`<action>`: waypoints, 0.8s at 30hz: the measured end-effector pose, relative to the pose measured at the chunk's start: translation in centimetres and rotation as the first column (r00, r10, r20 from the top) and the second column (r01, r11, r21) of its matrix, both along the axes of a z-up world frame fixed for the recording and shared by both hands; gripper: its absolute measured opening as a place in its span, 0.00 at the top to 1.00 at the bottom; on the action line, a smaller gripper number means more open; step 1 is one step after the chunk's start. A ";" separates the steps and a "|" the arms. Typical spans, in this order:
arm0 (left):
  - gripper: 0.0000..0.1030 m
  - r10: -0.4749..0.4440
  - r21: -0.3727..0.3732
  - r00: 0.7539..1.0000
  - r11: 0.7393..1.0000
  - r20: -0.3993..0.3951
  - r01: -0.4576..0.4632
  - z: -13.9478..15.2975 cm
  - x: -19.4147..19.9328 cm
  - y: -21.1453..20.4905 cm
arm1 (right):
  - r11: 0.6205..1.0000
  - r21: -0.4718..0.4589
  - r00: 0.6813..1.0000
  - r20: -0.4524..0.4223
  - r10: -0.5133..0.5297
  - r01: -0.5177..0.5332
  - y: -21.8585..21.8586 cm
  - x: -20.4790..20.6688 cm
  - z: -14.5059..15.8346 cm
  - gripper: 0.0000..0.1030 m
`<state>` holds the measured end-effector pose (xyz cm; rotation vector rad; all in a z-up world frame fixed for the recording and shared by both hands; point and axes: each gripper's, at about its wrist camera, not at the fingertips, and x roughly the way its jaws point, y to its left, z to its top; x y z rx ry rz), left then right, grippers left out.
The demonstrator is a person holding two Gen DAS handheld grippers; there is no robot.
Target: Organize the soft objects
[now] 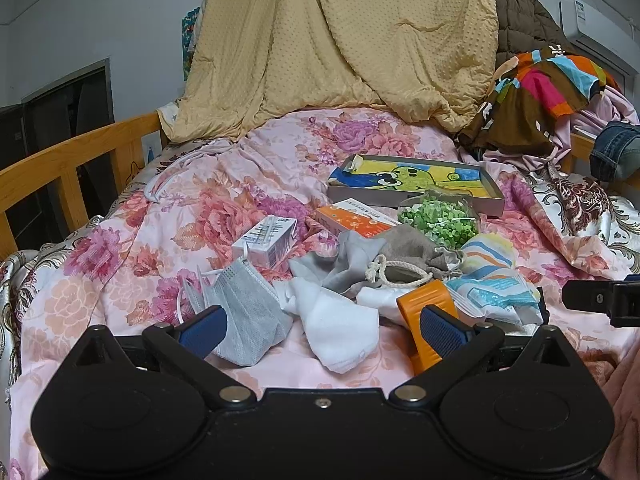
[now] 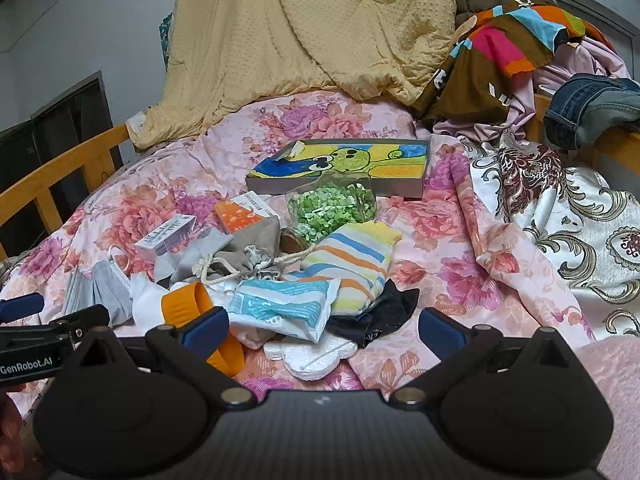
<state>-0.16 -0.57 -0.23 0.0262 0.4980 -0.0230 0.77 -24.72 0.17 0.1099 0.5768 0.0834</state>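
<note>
A pile of small things lies on the floral bedspread [image 1: 120,264]. In it are a white sock [image 1: 340,332], a grey face mask [image 1: 248,316], a grey drawstring pouch [image 1: 404,252], a grey sock [image 1: 352,260] and a striped sock [image 2: 352,264]. A black sock [image 2: 384,312] and a white foam piece [image 2: 316,356] show in the right wrist view. My left gripper [image 1: 320,328] is open just before the white sock and mask. My right gripper [image 2: 324,328] is open and empty over a teal-white packet [image 2: 280,308].
A cartoon picture tray [image 1: 416,184], a jar of green bits [image 1: 440,220], an orange box [image 1: 356,220], a white carton [image 1: 268,240] and an orange plastic piece [image 1: 428,320] lie among them. A tan quilt [image 1: 340,40] and heaped clothes [image 1: 536,92] fill the back. A wooden rail [image 1: 60,168] runs left.
</note>
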 end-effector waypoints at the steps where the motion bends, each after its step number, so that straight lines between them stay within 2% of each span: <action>1: 0.01 0.001 0.001 1.000 1.000 0.000 -0.001 0.0 0.0 0.0 | 1.000 0.000 1.000 0.000 0.000 0.000 -0.1 0.0 0.0 0.00; 24: 0.01 0.002 0.003 1.000 1.000 -0.002 -0.002 -0.4 0.2 0.3 | 1.000 0.001 1.000 -0.004 0.000 0.000 -0.1 0.0 0.0 0.00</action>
